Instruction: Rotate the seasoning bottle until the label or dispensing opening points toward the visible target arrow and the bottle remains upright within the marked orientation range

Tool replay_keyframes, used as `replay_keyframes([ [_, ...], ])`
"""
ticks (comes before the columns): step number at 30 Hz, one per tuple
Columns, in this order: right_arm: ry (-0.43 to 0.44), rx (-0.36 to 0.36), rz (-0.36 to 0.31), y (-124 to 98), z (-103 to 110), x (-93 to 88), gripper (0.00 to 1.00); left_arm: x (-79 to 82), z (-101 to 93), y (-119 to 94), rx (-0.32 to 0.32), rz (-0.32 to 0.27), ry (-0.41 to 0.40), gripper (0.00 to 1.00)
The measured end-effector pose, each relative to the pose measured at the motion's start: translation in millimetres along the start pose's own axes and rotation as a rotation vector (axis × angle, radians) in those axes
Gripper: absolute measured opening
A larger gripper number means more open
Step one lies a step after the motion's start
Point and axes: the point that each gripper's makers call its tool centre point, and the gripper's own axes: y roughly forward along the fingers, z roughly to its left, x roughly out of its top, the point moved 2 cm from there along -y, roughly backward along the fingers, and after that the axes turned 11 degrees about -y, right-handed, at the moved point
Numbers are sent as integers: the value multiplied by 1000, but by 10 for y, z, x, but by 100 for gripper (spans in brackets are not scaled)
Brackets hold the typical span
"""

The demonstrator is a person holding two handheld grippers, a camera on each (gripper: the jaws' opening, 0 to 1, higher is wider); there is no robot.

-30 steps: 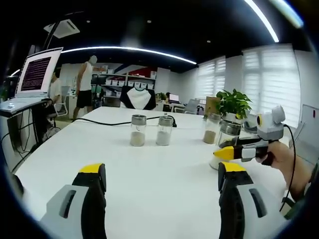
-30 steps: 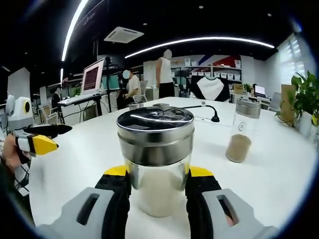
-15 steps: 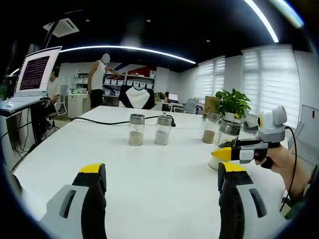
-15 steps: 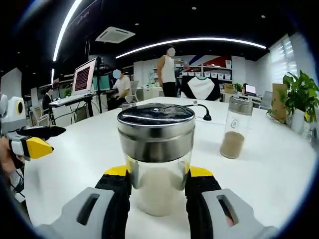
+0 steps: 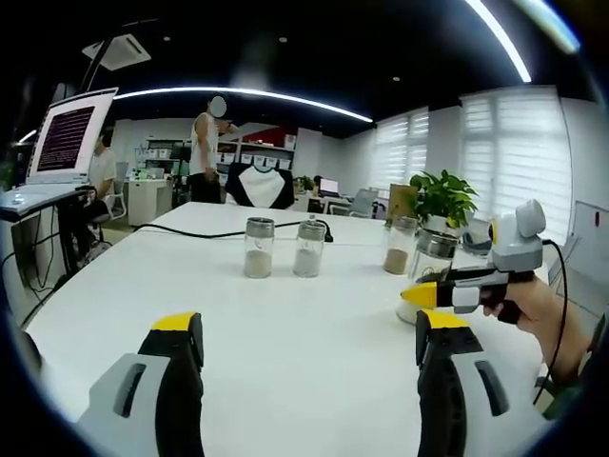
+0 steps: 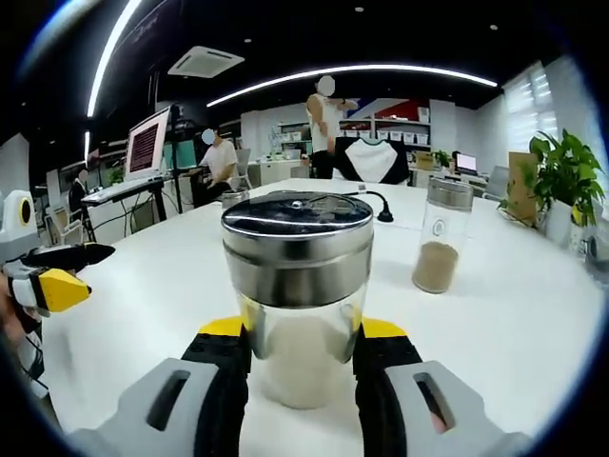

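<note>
The seasoning bottle, a glass jar with a steel lid and pale powder inside, stands upright on the white table. My right gripper is shut on its lower body, one yellow-tipped jaw on each side. From the left gripper view the same bottle stands at the right, with the right gripper held on it by a person's hand. My left gripper is open low over the bare table with nothing between its jaws. It also shows as the left gripper at that view's left edge.
Two more seasoning bottles stand mid-table and a third bottle near the held one. A black cable runs across the far side. A potted plant is at the right, a laptop at the left, and people beyond.
The right gripper view has swung, so the background has slid left while the bottle stays clamped. The right gripper's tip sits slightly lower and further left. The standing person has walked right.
</note>
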Motion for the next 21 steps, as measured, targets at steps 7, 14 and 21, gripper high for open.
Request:
replay_keyframes([
  [7,-1,-6,7,2,-6,-11,41,-4,8,-4,0,2,-2,98],
  [14,-13,3,9,8,-17,-20,41,8,-9,11,-2,-1,1,98],
  [21,-75,23,-37,-6,-25,70,62,3,-16,18,-2,3,1,98],
])
